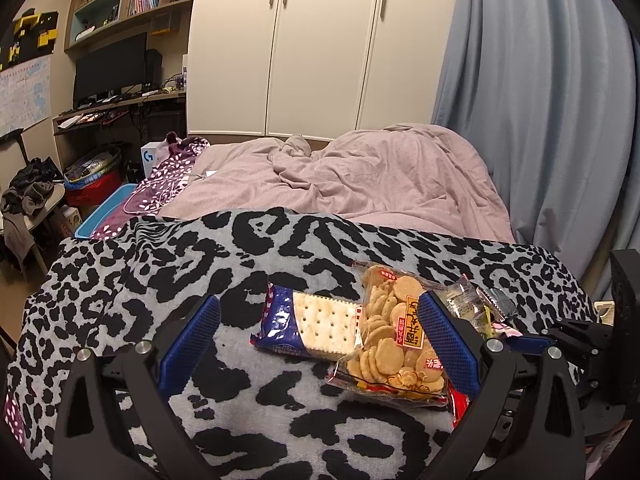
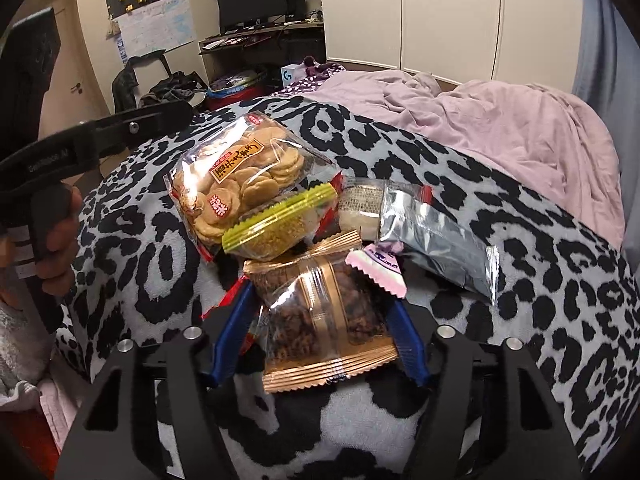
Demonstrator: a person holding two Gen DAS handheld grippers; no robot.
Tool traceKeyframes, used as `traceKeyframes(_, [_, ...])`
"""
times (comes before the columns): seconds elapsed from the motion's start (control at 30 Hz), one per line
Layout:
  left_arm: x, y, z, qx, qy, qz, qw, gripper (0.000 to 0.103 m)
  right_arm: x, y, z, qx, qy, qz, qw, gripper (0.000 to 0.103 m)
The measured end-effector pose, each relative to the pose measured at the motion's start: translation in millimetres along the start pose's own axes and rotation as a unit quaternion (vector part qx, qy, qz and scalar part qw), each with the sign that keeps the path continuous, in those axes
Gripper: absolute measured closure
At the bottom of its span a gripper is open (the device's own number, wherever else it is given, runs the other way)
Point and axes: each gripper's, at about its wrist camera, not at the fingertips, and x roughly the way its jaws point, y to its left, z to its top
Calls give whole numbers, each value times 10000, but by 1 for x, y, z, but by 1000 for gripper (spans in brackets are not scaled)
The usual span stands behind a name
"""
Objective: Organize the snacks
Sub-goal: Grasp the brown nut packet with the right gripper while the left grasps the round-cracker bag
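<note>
A pile of snack packets lies on a leopard-print blanket (image 1: 160, 272). My left gripper (image 1: 320, 324) is open; a blue cracker pack (image 1: 304, 324) and a clear bag of round rice crackers (image 1: 394, 336) lie between its fingers. The same bag shows in the right wrist view (image 2: 244, 176). My right gripper (image 2: 316, 320) stands around a clear brown-banded packet of dark snacks (image 2: 324, 320), its blue pads at both sides of it. A yellow-edged packet (image 2: 276, 224), a silver packet (image 2: 436, 236) and a small pink packet (image 2: 380, 268) lie just beyond.
A pink duvet (image 1: 360, 176) covers the bed behind the blanket. White wardrobes (image 1: 320, 40) and a blue curtain (image 1: 540, 80) stand at the back. A desk with a monitor (image 1: 110, 66) and floor clutter are on the left. The right gripper's body (image 1: 592, 344) shows at the left view's right edge.
</note>
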Motion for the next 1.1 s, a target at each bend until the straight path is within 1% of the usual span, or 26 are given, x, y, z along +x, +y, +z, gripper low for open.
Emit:
traceKeyframes(0.07, [1, -1, -1, 29, 13, -7, 10000, 5, -4, 0, -4, 35, 6, 23, 10000, 44])
traceKeyframes(0.17, [2, -5, -2, 94, 23, -25, 10000, 5, -11, 2, -11, 75, -4, 49, 10000, 47])
traceKeyframes(0.33, [6, -15, -5, 328, 82, -110, 9994, 5, -21, 3, -22, 197, -31, 55, 9998, 47])
traceKeyframes(0.47, [12, -26, -10, 543, 156, -104, 9983, 5, -30, 0, -32, 350, -80, -61, 9993, 47])
traceKeyframes(0.57, [20, -36, -14, 694, 286, -194, 9970, 5, -37, -5, -38, 508, -144, -92, 9986, 47])
traceKeyframes(0.7, [30, -54, -19, 1031, 454, -181, 9935, 5, -41, -9, -43, 624, -212, -108, 9978, 47])
traceKeyframes(0.8, [34, -59, -19, 1141, 473, -110, 9923, 5, -40, -9, -44, 666, -209, -73, 9975, 47])
traceKeyframes(0.87, [41, -60, -19, 1199, 614, -90, 9909, 5, -41, -10, -44, 678, -229, -59, 9974, 47])
traceKeyframes(0.93, [46, -58, -18, 1159, 734, -153, 9904, 5, -42, -11, -44, 731, -262, -7, 9970, 46])
traceKeyframes(1.0, [50, -55, -17, 1083, 805, -214, 9906, 11, -42, -12, -43, 773, -286, 9, 9966, 46])
traceKeyframes(1.03, [52, -53, -16, 1031, 863, -241, 9906, 20, -42, -13, -43, 794, -286, 11, 9964, 46])
traceKeyframes(1.1, [54, -51, -16, 1043, 885, -222, 9904, 23, -41, -14, -42, 821, -280, 60, 9962, 44])
